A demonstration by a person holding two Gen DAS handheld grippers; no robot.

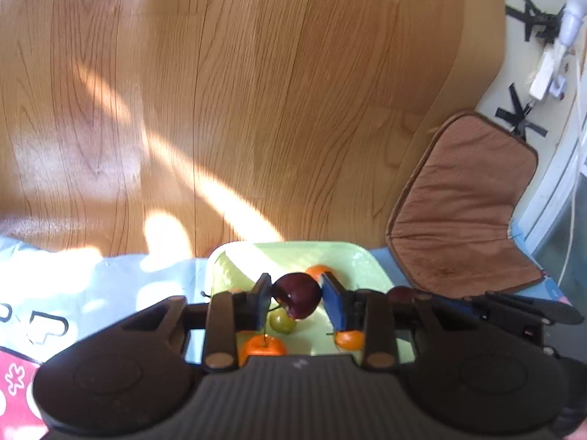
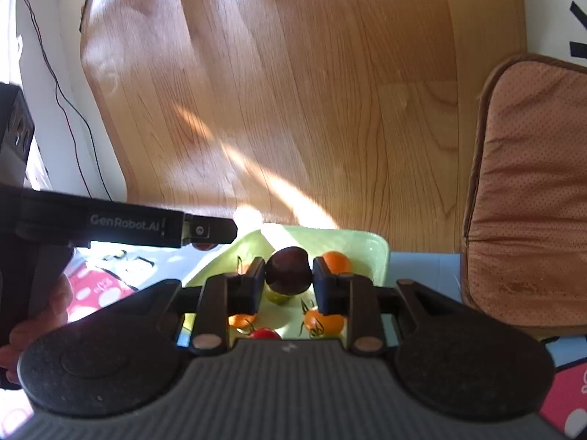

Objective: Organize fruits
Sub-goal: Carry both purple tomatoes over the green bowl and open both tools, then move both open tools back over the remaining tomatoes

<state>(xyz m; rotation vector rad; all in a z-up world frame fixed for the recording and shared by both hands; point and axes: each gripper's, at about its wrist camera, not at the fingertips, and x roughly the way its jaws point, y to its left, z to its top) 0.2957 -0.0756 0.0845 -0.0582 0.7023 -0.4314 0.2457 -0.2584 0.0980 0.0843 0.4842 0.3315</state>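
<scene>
My left gripper is shut on a dark red plum, held above a pale green tray. Under it lie orange fruits and a small green one. The right gripper is shut on another dark plum over the same green tray. Below sit orange fruits, a red one and a green one partly hidden under the plum. The left gripper's body reaches in from the left in the right wrist view, with a hand on it.
The tray rests on a light blue patterned cloth with red spotted parts, laid on a wooden floor. A brown cushion lies to the right. Cables and a white power strip sit by the wall at far right.
</scene>
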